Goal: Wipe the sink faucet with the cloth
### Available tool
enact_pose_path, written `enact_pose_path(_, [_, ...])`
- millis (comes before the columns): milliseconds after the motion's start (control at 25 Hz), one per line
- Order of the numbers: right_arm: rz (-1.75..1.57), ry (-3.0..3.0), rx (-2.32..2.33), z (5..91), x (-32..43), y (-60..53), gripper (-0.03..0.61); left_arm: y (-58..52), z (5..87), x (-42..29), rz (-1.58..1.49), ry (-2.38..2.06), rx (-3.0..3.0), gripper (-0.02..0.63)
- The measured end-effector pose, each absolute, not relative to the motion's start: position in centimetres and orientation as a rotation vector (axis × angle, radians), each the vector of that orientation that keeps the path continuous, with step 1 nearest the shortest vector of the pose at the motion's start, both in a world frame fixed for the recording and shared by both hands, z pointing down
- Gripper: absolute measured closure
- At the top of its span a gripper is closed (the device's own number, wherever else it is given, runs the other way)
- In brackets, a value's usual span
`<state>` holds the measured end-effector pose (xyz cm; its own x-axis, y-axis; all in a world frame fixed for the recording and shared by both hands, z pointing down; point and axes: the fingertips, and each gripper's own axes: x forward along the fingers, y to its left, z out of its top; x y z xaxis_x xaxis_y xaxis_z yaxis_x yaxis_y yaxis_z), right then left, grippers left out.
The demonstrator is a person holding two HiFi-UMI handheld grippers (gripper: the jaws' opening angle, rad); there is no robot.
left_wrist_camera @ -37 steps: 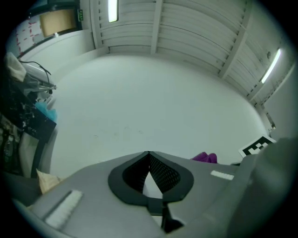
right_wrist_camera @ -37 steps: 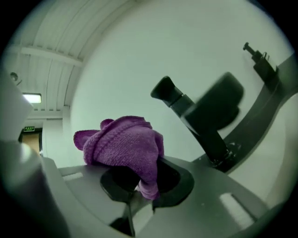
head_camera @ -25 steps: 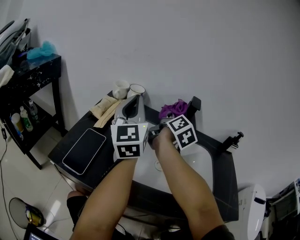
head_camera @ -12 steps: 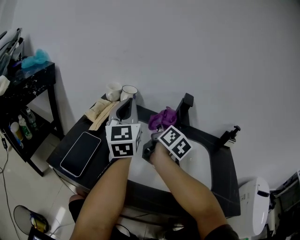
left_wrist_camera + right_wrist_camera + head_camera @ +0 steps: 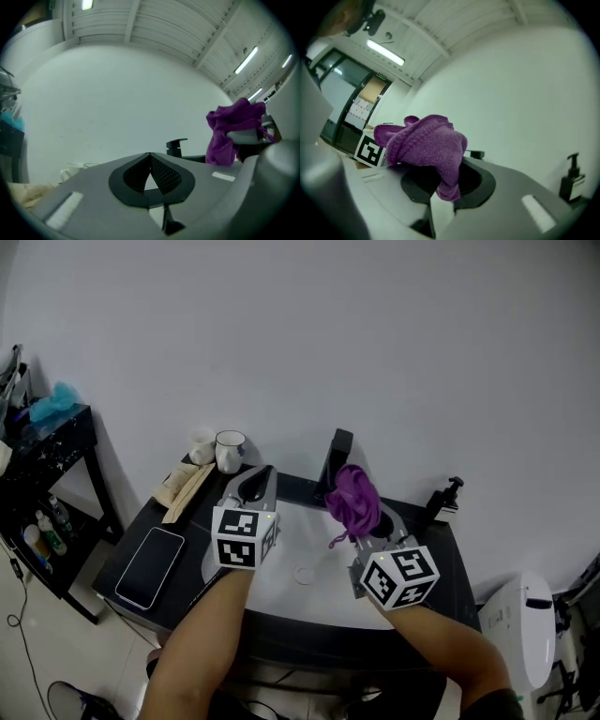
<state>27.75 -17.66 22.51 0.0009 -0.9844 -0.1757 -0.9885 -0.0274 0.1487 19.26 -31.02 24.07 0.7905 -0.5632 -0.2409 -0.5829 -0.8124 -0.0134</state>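
Right gripper point(image 5: 443, 180) clamping purple cloth point(image 5: 426, 143), faucet point(image 5: 335, 457) near

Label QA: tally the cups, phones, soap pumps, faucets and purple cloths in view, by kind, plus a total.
Cups: 2
Phone: 1
Soap pump: 1
Faucet: 1
Purple cloth: 1
Total: 6
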Motion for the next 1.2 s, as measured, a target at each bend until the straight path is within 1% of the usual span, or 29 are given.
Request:
enact_pose_path(120, [0.561,2.056,-2.336,20.7,31.7,-15.6,0.511,-29.5,24.7,21.1,0.212,0.840,-2.781,0.596])
enact_pose_path(240, [0.665,1.922,-2.488,21.2,35.2,-15.5,0.511,-28.6,25.2,22.0,0.148,0.793,-2.750,0.595])
enact_pose_path(320, [0.598,1.887,-2.560,23.4,36.8,-16.0,0.511,-28.2,25.9,22.5,0.126,0.779,-2.791,0.595])
enact_pose_path(480, [0.277,1.960,-2.529,27.5,38.7,-17.7,0.511,-28.6,26.3,22.6,0.121,0.787,-2.840,0.596])
enact_pose_path(600, [0.190,2.024,-2.520,29.0,39.0,-18.4,0.511,-29.3,25.8,22.0,0.182,0.815,-2.888,0.595])
enact_pose_path(840, [0.106,2.037,-2.546,29.6,39.2,-18.5,0.512,-29.5,26.2,22.1,0.157,0.825,-2.899,0.596])
enact_pose_path(1200, [0.196,2.140,-2.539,29.8,37.4,-19.0,0.511,-30.2,26.6,21.7,0.137,0.862,-2.897,0.595])
